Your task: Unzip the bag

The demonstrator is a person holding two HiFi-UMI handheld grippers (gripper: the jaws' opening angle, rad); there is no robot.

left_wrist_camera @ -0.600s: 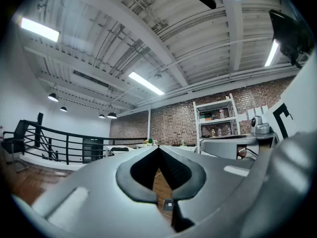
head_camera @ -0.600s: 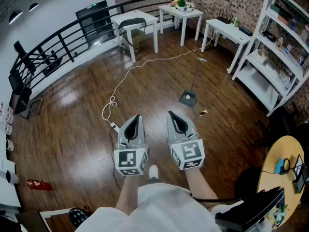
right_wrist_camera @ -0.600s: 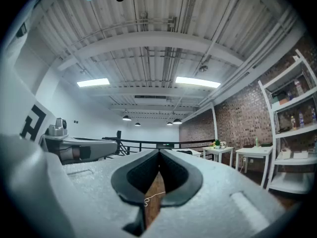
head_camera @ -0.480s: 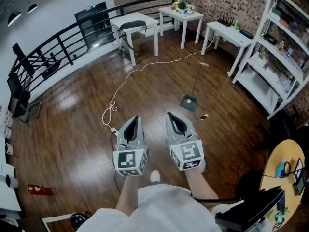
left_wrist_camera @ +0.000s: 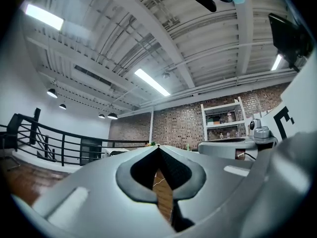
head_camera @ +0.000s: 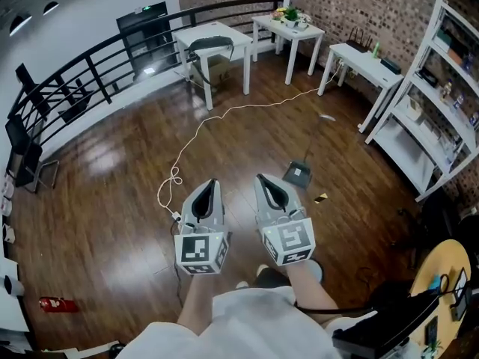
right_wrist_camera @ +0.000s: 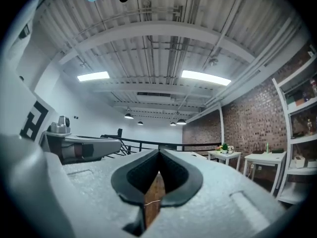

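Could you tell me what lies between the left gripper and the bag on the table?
Wooden floor crossed by a white cable, in the head view.

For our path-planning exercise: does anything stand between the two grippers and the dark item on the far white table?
Nothing upright. Between the left gripper, the right gripper and the dark item lies wood floor, crossed only by a white cable. The dustpan sits off to the right.

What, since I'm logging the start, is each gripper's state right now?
Left gripper: closed, holding nothing.
Right gripper: closed, holding nothing.
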